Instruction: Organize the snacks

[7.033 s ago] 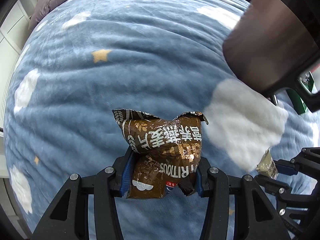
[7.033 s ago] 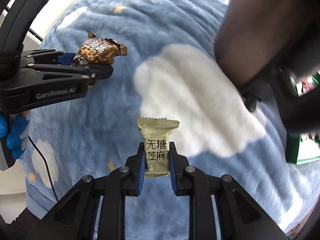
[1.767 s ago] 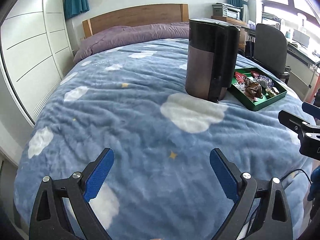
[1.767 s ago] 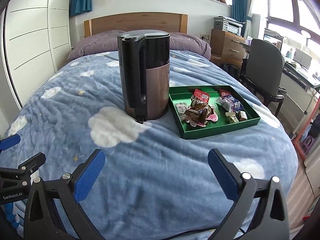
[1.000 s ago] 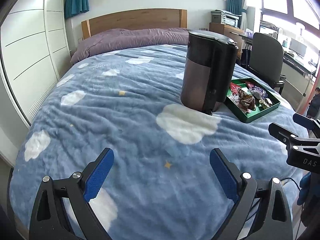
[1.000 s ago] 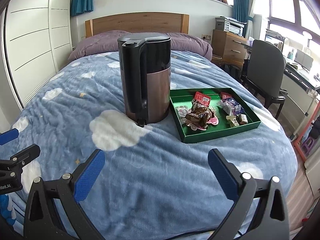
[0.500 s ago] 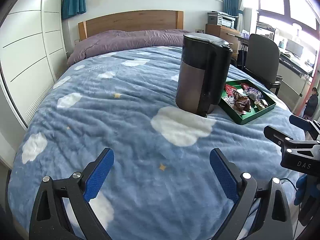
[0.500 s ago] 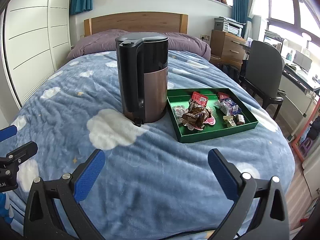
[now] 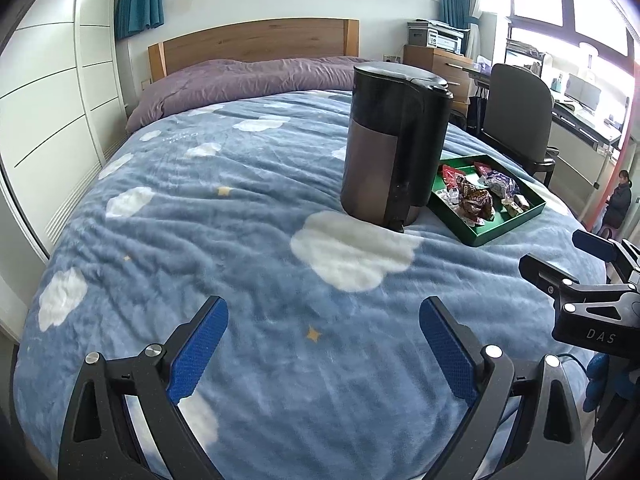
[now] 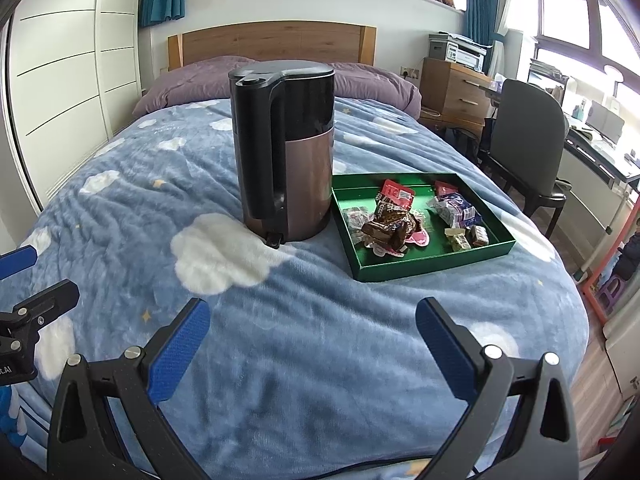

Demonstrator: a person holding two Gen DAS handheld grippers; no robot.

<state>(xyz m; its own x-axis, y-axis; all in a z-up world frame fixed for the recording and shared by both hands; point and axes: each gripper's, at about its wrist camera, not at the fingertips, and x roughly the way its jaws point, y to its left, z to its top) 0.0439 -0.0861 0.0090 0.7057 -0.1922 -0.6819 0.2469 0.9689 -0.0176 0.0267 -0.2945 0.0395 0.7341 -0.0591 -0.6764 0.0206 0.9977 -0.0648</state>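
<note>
A green tray (image 10: 430,270) lies on the bed to the right of a kettle and holds several wrapped snacks, among them a brown packet (image 10: 390,222) and a small olive packet (image 10: 458,239). The tray also shows in the left wrist view (image 9: 506,226). My left gripper (image 9: 322,350) is open and empty, held back over the bed's near edge. My right gripper (image 10: 312,344) is open and empty, also well short of the tray. Each gripper shows at the edge of the other's view.
A tall black and copper kettle (image 10: 286,148) stands mid-bed beside the tray. The blue cloud blanket (image 10: 280,360) covers the bed. An office chair (image 10: 528,136) and a desk stand to the right, a white wardrobe (image 10: 60,80) to the left.
Seven seconds ago each gripper held a snack packet close over the blanket. Now both are open and empty and pulled back. Over the last second the views shifted only slightly.
</note>
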